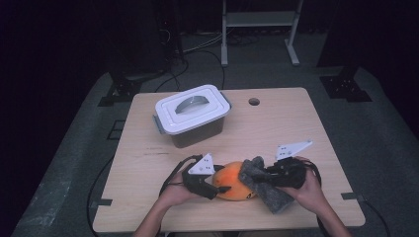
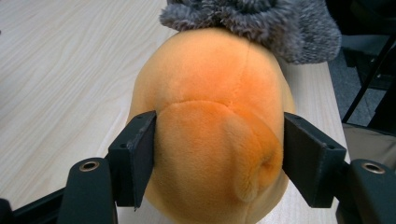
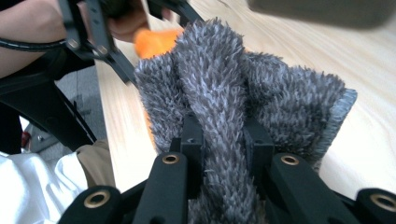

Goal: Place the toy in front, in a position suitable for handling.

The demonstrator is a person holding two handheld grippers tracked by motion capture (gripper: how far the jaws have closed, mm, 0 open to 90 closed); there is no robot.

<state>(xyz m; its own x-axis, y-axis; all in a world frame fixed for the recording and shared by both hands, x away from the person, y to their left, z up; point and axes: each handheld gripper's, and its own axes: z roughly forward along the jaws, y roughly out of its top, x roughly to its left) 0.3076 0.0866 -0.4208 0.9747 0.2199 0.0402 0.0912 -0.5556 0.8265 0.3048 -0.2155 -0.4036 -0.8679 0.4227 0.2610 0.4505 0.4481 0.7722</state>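
The round orange plush toy (image 1: 232, 181) lies on the pale wooden table (image 1: 148, 148) near its front edge, between the two tongs. The left gripper (image 1: 220, 186) comes at it from the left, and in the left gripper view its two black jaws stand either side of the toy's (image 2: 210, 130) nearer end: the left jaw lies against the plush, while the right one appears to touch it too, though from this angle a thin gap cannot be ruled out, so the jaws look closed around the toy in a loose hold. The right gripper (image 1: 264, 174) comes in from the right with its jaws pressed together on a fold of the fluffy grey cloth (image 1: 264, 185); in the right gripper view the pile of the cloth (image 3: 233, 102) bunches up between the jaws. The cloth drapes against the toy's right side and top, touching it, and its lower end hangs toward the front edge of the table. Both hands work close to that front edge, with little table left in front of them. Behind the toy, well apart, stands a white lidded plastic box with a grey handle (image 1: 192, 113), on the left-centre of the table. The right half of the table, up to the small round hole (image 1: 254, 101) near the far edge, offers open room.
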